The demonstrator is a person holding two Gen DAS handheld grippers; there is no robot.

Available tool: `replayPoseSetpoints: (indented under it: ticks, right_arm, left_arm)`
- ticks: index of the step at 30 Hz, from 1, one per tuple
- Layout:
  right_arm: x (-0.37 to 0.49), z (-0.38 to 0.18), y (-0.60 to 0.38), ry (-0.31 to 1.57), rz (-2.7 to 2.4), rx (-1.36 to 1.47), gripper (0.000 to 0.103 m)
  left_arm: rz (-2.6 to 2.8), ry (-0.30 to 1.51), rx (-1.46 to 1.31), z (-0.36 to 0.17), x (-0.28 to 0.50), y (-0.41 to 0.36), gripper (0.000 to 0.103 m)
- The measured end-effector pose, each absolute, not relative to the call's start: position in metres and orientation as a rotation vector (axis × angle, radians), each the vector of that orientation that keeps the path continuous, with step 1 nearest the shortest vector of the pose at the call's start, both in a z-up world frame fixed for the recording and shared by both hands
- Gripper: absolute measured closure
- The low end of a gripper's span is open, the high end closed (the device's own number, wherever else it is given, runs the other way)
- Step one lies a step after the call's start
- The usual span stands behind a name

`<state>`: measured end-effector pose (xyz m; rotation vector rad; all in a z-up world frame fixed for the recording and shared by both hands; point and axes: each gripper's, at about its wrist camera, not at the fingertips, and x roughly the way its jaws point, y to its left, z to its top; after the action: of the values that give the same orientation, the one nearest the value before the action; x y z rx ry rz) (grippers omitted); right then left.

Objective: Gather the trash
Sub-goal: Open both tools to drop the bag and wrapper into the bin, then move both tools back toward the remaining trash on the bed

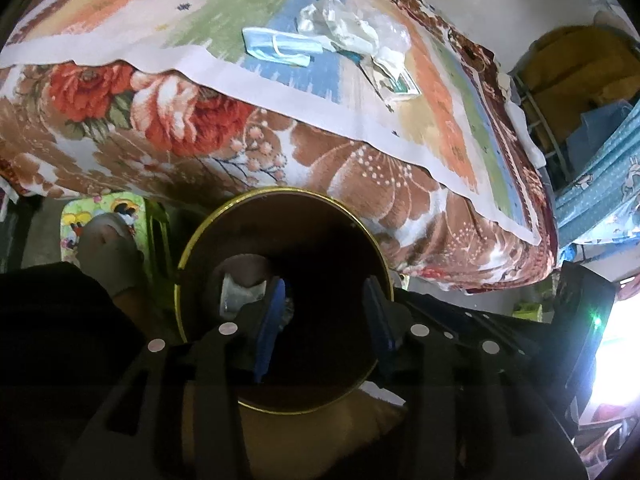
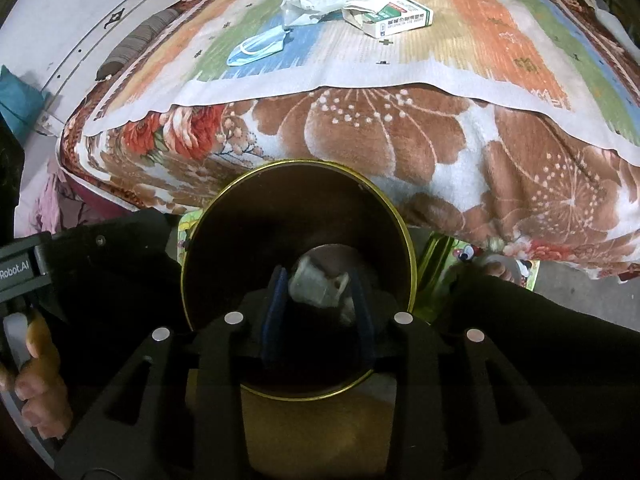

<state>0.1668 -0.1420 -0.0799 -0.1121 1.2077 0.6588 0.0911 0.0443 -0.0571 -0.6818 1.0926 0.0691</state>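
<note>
Left gripper (image 1: 326, 320) apart, empty | right gripper (image 2: 318, 306) apart | crumpled trash (image 2: 318, 288) between, over bin (image 2: 224, 216)

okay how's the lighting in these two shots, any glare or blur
Left wrist view: blown-out white glare at the right edge, bin interior nearly black. Right wrist view: crumpled trash inside the bin looks smeared and dim, bed cover well lit; strong fisheye bending in both.

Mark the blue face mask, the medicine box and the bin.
blue face mask (image 2: 256, 50): right wrist view, middle of its pleated body.
medicine box (image 2: 404, 20): right wrist view, its printed top face.
bin (image 2: 296, 166): right wrist view, far gold rim.
</note>
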Motion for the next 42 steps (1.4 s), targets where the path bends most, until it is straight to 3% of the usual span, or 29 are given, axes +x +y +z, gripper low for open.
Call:
replayPoseSetpoints:
  ticks: [2,6,12,14,19,23,32,42]
  right_arm:
    - [0.168,-0.078,-0.143,1.203,0.659,-0.105,0.071]
    - [0.171,-0.069,-0.144,1.174,0.674,-0.091,0.061]
    - [0.181,-0.055,-0.144,1.128,0.675,-0.092,0.059]
    - [0.185,-0.050,-0.142,1.106,0.668,-0.112,0.058]
    - [0.199,-0.036,-0.141,1.065,0.657,-0.116,0.045]
    - [0.209,-0.029,-0.145,1.058,0.663,-0.089,0.034]
    - [0.226,-0.014,-0.138,1.005,0.670,-0.116,0.013]
    - [0.249,0.007,-0.130,0.930,0.677,-0.122,0.009]
  left_arm:
    - [0.079,1.088,-0.676,-0.056,0.092,0.046,0.059]
    - [0.110,1.074,-0.655,-0.051,0.093,0.051,0.054]
    - [0.136,1.059,-0.667,-0.048,0.094,0.061,0.041]
    - [0.154,1.058,-0.665,-0.047,0.096,0.064,0.032]
    - [0.177,1.054,-0.633,-0.037,0.106,0.070,0.024]
    - [0.178,0.965,-0.588,-0.010,0.111,0.083,0.006]
    - [0.317,0.955,-0.519,0.001,0.127,0.109,0.006]
    - [0.254,1.039,-0.253,0.008,0.180,0.114,0.006]
